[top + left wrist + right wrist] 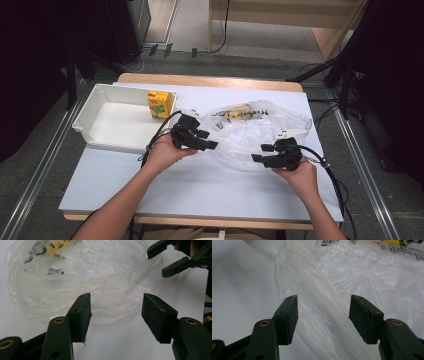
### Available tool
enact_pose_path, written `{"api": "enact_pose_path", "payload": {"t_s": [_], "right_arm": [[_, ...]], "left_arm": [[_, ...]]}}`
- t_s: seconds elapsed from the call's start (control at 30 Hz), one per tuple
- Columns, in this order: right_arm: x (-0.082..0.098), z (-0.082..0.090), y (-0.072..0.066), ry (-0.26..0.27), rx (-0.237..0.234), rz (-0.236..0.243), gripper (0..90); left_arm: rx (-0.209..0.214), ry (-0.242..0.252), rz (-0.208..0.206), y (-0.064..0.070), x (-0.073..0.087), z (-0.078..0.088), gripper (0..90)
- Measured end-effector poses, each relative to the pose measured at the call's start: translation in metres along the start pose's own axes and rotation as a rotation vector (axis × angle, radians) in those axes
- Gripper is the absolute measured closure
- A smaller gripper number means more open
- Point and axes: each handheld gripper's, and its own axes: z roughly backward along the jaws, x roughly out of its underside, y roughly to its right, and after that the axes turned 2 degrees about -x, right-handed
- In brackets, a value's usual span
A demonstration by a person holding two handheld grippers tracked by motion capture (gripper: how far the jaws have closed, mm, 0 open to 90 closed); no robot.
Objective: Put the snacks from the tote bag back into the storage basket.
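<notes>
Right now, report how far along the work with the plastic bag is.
Done: little that shows. The yellow carton sits in the white bin. In hand: both grippers are open at the clear plastic bag, which lies slack on the table; the left gripper faces its edge and the right gripper straddles a fold. Left: closing on the bag, and whatever handling follows.

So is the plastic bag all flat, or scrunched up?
Scrunched up. The clear plastic bag lies crumpled and puffy on the white table, full of creases and folds in both gripper views, not spread flat.
</notes>
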Motion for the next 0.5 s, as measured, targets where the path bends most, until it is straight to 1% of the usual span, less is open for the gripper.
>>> {"api": "enact_pose_path", "payload": {"t_s": [0.17,0.5], "right_arm": [[0.0000,0.0003,-0.0001,0.000,-0.002,0.000,41.3],[0.0001,0.0002,-0.0003,-0.001,-0.002,0.001,41.2]], "left_arm": [[0.005,-0.004,-0.014,0.0017,0.0006,-0.0020,41.2],[0.014,-0.009,-0.017,0.0018,0.0015,-0.0042,40.6]]}}
